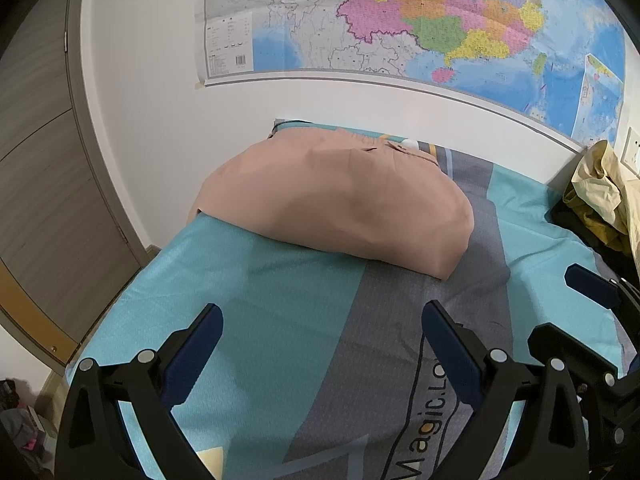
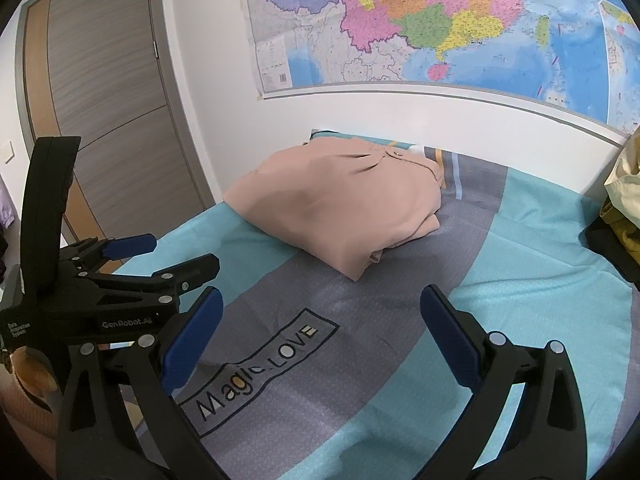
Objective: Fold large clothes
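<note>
The folded garment (image 1: 340, 204) lay ahead of both grippers — left gripper (image 1: 322, 330) and right gripper (image 2: 322, 312) spread, empty, side by side — its long axis crosswise.

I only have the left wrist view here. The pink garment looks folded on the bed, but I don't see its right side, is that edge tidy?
Observer: From the right wrist view, the pink garment shows stacked layers at its near right corner, with a lower layer poking out a little.
Operator: And the printed box on the sheet, what does it say in full?
Observer: The bed sheet reads "Magic.LOVE"; your view cuts off the end.
Operator: Is my left gripper holding anything?
Observer: No. The left gripper is open and empty, and so is the right gripper.
</note>
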